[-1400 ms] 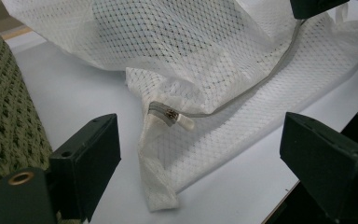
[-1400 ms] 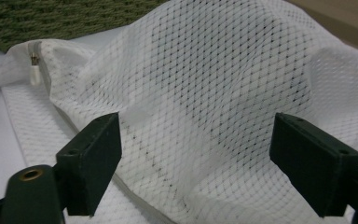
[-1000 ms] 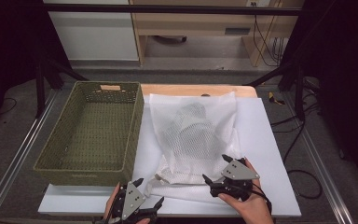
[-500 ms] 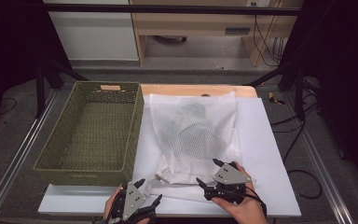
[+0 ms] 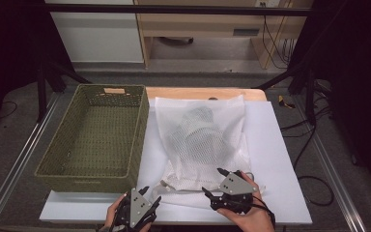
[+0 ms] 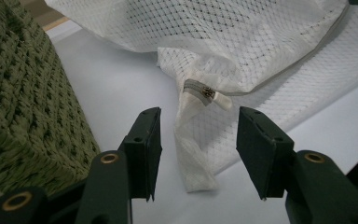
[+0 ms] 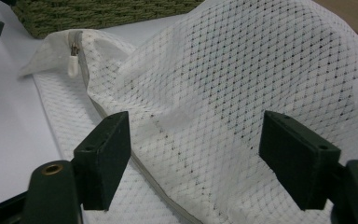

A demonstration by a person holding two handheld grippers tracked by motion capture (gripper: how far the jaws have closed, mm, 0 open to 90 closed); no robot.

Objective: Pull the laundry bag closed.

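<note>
Nearest the person, the left gripper (image 5: 147,199) is sitting at the front edge of the white surface (image 5: 280,159), its jaws about half open and just having been closing; between them, in the left gripper view, the corner flap of the white mesh bag (image 6: 200,140) is lying untouched, with the zipper pull (image 6: 213,95) just beyond the tips; the pads are not yet pressing on it. Beside it, the right gripper (image 5: 212,186) is resting over the bag's near hem, jaws wide and also having been narrowing; mesh is lying between them but nothing is gripped. Farther off, the mesh bag (image 5: 203,140) is lying flat in the middle of the surface, something pale bundled inside, its zipper apparently closed; left of it the green woven basket (image 5: 94,140) is standing empty. Judging by this, the work is only beginning; both grips, opening the zip and emptying the bag seem to be remaining.
</note>
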